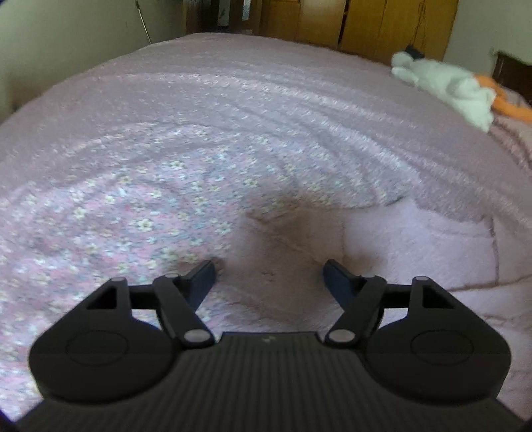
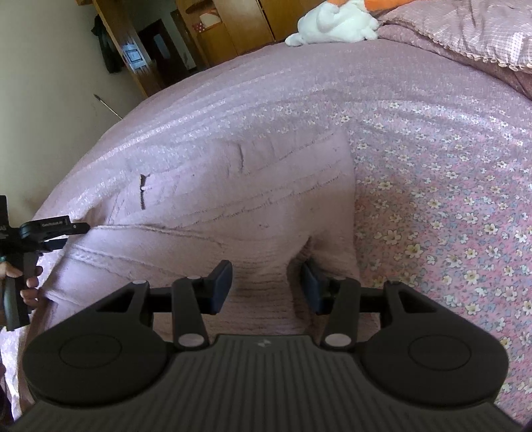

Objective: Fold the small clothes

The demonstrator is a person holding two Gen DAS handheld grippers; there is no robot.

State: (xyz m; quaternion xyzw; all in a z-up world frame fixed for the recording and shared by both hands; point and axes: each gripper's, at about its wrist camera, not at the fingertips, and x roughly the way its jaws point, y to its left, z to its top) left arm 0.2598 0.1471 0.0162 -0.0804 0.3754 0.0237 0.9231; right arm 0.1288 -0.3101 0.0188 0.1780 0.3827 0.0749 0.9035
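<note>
A pale pink knitted garment [image 2: 232, 192] lies spread on the flowered pink bedspread [image 2: 449, 199]. My right gripper [image 2: 266, 285] is open just above the garment's near edge, and a raised fold of the knit sits between its two fingers. In the left wrist view the same garment [image 1: 399, 246] fills the lower right. My left gripper [image 1: 269, 275] is open wide, low over the spot where the garment's edge meets the bedspread [image 1: 133, 206]. The right wrist view also shows the left gripper [image 2: 66, 229] at the garment's far left side, held by a hand [image 2: 30, 282].
A white plush toy [image 2: 332, 23] with something orange beside it lies at the far side of the bed, seen too as the plush toy [image 1: 445, 86]. A checked pink quilt [image 2: 472, 36] is heaped at the upper right. Wooden cupboards [image 1: 382, 23] and a pale wall [image 2: 50, 99] border the bed.
</note>
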